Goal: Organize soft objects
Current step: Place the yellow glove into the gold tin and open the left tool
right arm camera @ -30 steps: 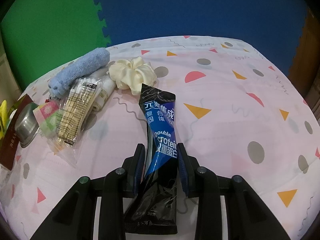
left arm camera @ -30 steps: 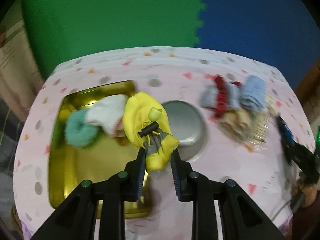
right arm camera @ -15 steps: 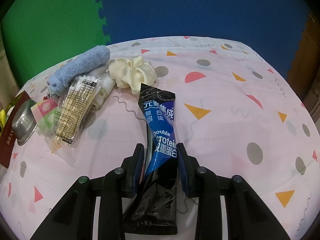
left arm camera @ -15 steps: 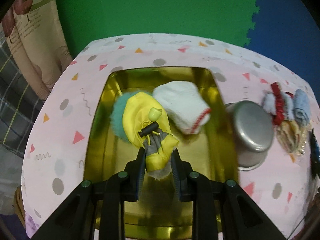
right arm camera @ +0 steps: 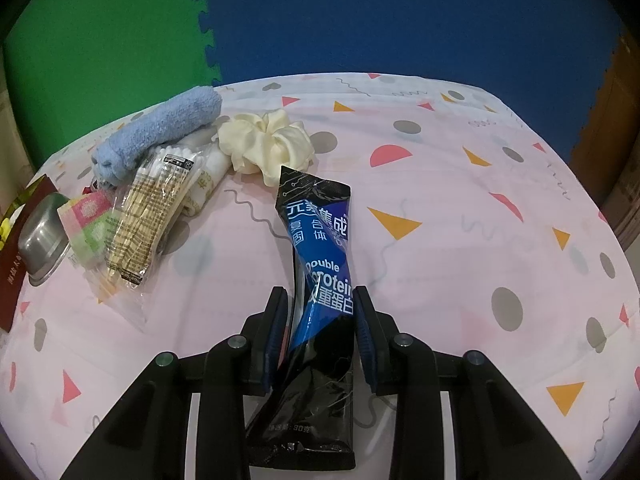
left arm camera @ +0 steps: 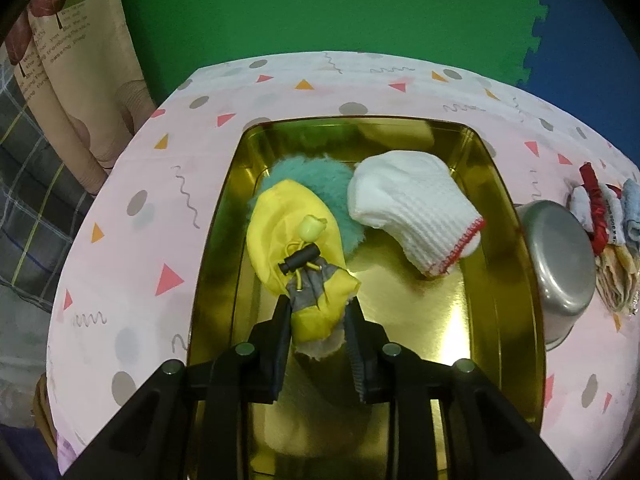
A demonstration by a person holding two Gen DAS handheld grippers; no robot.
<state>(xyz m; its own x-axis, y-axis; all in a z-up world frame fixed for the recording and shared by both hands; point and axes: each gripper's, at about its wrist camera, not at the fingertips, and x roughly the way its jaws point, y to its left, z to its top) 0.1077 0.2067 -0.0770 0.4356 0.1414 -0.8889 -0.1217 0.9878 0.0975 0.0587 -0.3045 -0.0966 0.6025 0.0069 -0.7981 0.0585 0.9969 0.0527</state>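
Hanging over the gold tray (left arm camera: 512, 216), the left gripper (left arm camera: 318, 320) has its jaws opening, the yellow drawstring pouch (left arm camera: 292, 240) between them; its left pad touches the fabric, the right stands just clear. The pouch lies against a teal fluffy item (left arm camera: 320, 176), beside a white sock (left arm camera: 412, 212) in the tray. The right gripper (right arm camera: 320, 312) is narrowly parted, clamped on a blue-black protein sachet (right arm camera: 320, 240) above the patterned tablecloth (right arm camera: 460, 240), near a cream scrunchie (right arm camera: 268, 144) and rolled blue towel (right arm camera: 160, 128)

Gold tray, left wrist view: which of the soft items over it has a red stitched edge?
The white knit sock, on the tray's right side; the yellow drawstring pouch and teal fluffy item show no red edging.
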